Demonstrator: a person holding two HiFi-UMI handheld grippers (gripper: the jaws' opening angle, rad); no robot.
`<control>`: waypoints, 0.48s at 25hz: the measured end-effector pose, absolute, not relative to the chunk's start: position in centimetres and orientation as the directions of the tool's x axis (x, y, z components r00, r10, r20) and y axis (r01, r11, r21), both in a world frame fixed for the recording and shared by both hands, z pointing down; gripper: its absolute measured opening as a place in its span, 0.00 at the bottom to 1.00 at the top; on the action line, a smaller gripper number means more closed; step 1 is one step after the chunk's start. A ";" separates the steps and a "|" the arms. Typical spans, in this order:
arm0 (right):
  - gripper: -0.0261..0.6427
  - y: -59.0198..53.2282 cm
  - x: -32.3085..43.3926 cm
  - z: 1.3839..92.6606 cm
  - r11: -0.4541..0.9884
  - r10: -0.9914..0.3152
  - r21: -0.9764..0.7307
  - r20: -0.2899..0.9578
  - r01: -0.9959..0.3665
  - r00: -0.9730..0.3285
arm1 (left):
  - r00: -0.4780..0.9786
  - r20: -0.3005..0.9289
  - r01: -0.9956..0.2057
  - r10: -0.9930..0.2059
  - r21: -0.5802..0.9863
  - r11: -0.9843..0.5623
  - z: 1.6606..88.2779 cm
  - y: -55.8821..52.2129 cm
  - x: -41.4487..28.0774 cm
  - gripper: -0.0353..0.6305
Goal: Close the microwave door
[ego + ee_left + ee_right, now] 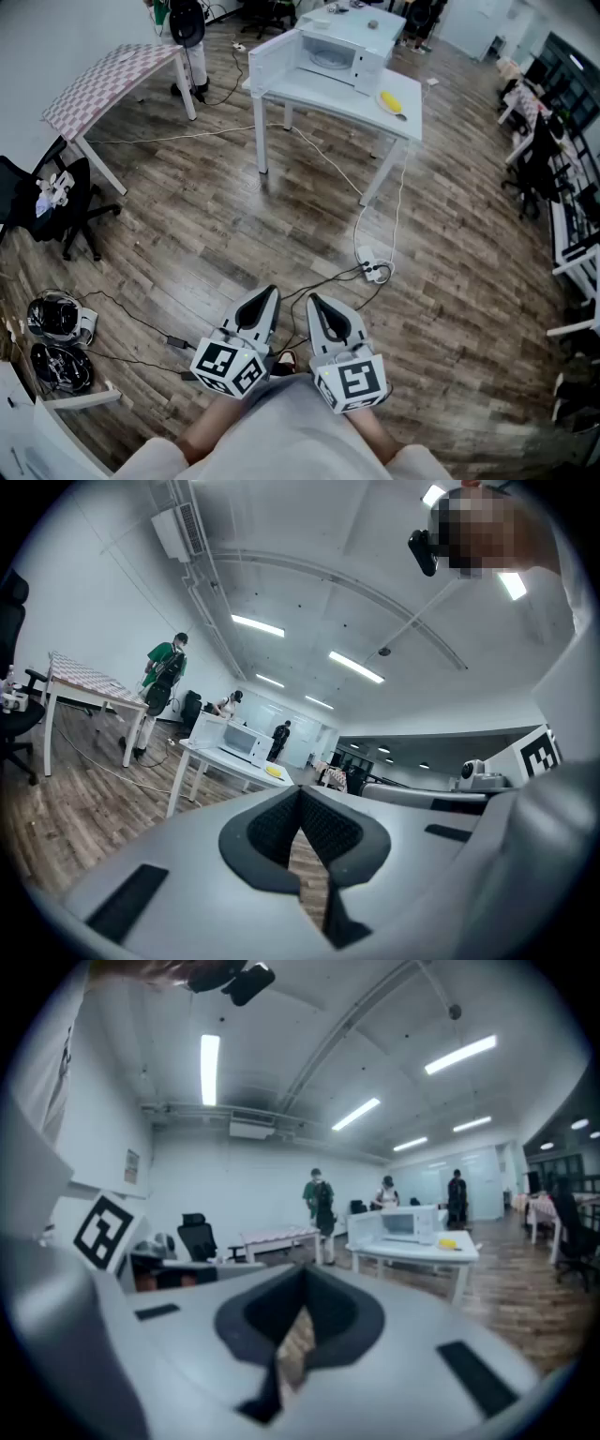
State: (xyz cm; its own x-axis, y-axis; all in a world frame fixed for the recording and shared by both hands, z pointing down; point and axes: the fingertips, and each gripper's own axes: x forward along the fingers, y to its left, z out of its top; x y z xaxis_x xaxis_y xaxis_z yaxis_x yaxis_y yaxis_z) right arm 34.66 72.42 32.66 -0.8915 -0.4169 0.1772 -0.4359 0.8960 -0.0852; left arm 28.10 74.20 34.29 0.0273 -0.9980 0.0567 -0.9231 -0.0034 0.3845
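The white microwave stands on a white table far across the room, with its door swung open to the left. A yellow object lies on the table to the microwave's right. Both grippers are held low and close to my body, far from the table. My left gripper and right gripper are side by side, each shut with nothing between its jaws. The microwave is small in the left gripper view and in the right gripper view. The left gripper and right gripper point toward it.
A checkered table stands at the far left with a person beside it. A black office chair is at left. Cables and a power strip lie on the wood floor between me and the white table. Headsets lie at lower left, and desks line the right.
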 end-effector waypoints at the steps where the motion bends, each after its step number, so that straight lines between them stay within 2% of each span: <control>1: 0.07 72.5 34.4 32.7 0.897 -0.416 -0.083 0.177 -0.435 -0.892 | 0.027 0.060 -0.922 -0.998 0.387 -0.001 34.3 74.2 28.0 0.08; 12: 0.07 70.9 33.9 31.8 0.885 -0.439 -0.091 0.166 -0.457 -0.883 | 0.032 0.041 -0.926 -0.999 0.378 -0.014 33.2 72.6 26.7 0.08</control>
